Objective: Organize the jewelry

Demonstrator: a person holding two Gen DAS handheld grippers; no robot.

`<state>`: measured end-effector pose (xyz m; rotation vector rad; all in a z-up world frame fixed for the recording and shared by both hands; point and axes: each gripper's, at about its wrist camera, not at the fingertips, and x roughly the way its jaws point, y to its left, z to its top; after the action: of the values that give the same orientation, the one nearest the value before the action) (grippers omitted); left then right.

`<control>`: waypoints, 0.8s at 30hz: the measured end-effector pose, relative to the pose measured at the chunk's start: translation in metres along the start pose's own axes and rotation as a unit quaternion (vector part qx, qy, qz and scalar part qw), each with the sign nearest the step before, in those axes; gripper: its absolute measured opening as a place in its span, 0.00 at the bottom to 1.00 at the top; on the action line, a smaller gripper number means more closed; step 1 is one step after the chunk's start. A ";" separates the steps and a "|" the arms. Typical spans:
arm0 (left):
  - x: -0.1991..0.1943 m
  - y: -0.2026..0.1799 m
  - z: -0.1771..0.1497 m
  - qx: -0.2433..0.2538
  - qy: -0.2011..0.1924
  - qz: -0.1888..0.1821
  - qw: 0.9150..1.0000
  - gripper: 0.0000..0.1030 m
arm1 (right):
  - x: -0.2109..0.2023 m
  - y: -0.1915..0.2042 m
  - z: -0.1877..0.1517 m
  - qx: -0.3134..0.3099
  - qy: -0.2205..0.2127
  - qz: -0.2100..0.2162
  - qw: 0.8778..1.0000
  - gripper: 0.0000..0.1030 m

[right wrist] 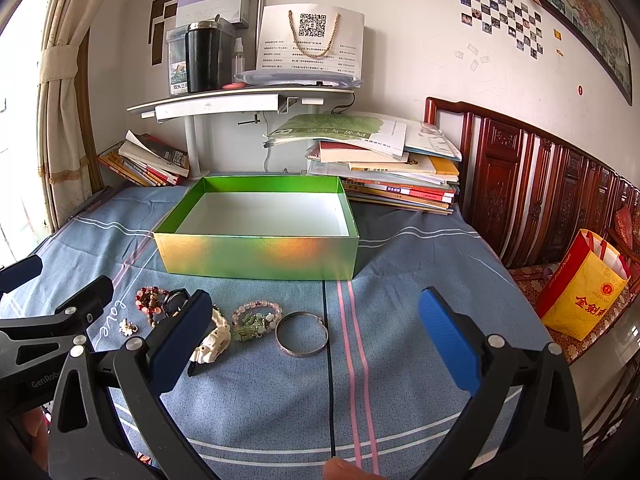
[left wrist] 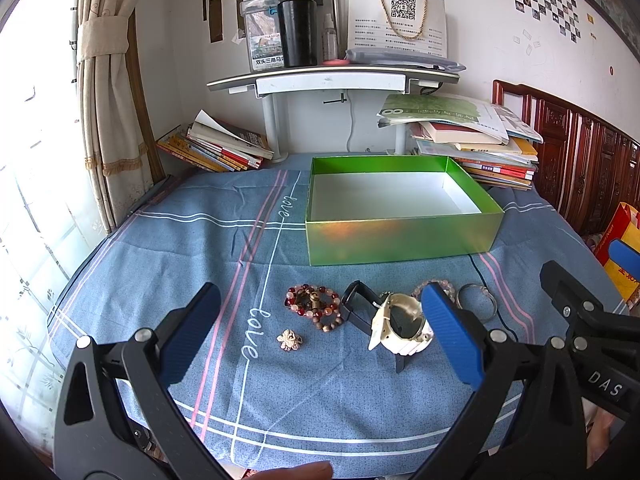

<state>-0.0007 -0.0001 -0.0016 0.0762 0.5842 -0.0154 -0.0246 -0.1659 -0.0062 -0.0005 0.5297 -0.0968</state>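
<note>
We hold both tongs, left (left wrist: 320, 336) and right (right wrist: 316, 332), spread wide above jewelry lying before the empty green box (right wrist: 256, 256) on the blue cloth (right wrist: 280, 400).

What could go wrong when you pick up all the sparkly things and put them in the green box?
The white watch overlaps a black strap and touches the red bead bracelet, so lifting one might drag its neighbours. The small flower brooch lies flat on the blue cloth, so the left hand-held gripper could pinch fabric instead. The thin silver bangle may slip from the right hand-held gripper.
</note>
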 end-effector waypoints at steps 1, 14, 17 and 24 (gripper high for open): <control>0.000 0.000 0.000 0.000 0.000 0.000 1.000 0.97 | 0.000 0.000 0.000 0.000 0.000 0.000 1.000 0.98; 0.000 -0.001 0.000 0.001 0.001 0.000 1.000 0.97 | 0.001 0.000 -0.001 0.001 0.002 0.000 1.000 0.98; 0.000 -0.001 0.000 0.001 0.001 0.000 1.000 0.97 | 0.001 0.000 -0.001 0.000 0.002 0.000 1.000 0.98; 0.000 -0.001 0.000 0.001 0.001 0.000 1.000 0.97 | 0.001 0.000 -0.001 0.001 0.002 0.000 1.000 0.98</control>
<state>-0.0007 -0.0012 -0.0014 0.0787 0.5869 -0.0150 -0.0242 -0.1661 -0.0081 0.0009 0.5343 -0.0972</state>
